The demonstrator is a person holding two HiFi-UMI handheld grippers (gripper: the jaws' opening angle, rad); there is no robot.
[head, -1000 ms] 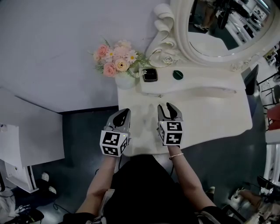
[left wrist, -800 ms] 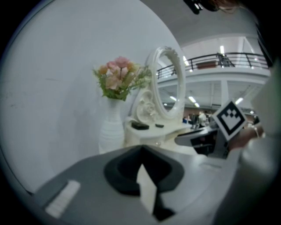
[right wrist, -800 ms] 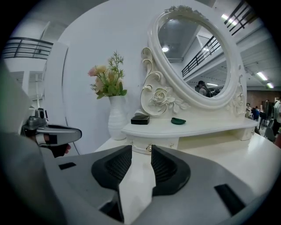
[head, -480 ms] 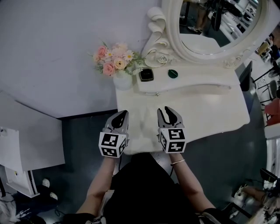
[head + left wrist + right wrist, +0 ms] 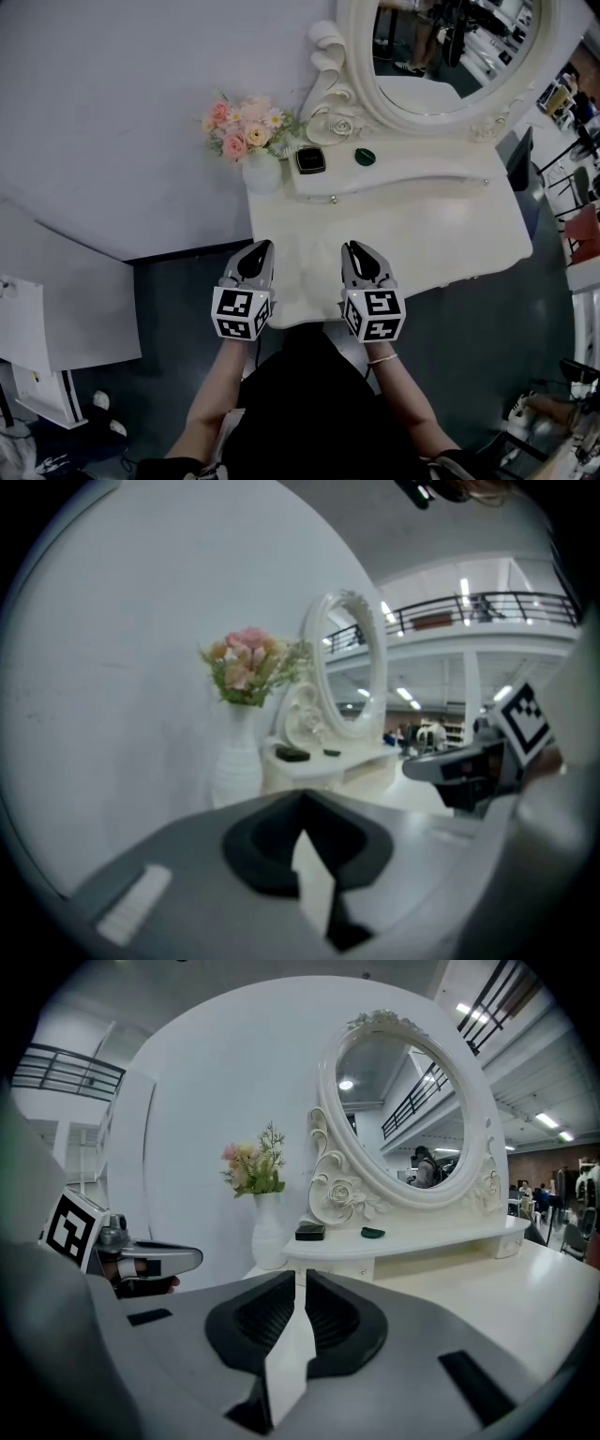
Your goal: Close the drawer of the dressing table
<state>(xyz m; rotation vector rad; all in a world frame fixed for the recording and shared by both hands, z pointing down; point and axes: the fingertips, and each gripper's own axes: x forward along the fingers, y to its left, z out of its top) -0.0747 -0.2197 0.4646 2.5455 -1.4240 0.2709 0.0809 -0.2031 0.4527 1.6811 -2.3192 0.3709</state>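
Now | we are drawing both grippers back toward the near edge of the dressing table (image 5: 450, 234) | right gripper (image 5: 362, 247) has just been narrowing to an empty slit | left gripper (image 5: 260, 247) pressed together, empty | drawer (image 5: 333, 1267) under its rear shelf is sitting flush, likely closed.

No readable text, nos., brands or labels in any view. Only print: b/w square code patterns on the left cube (image 5: 244, 313), just behind the left gripper's (image 5: 260, 247) fingers, and on the right cube (image 5: 374, 315), just behind the right gripper's (image 5: 358, 247) fingers. No letters or digits in them. Small items well ahead of the fingers: too small to show print.
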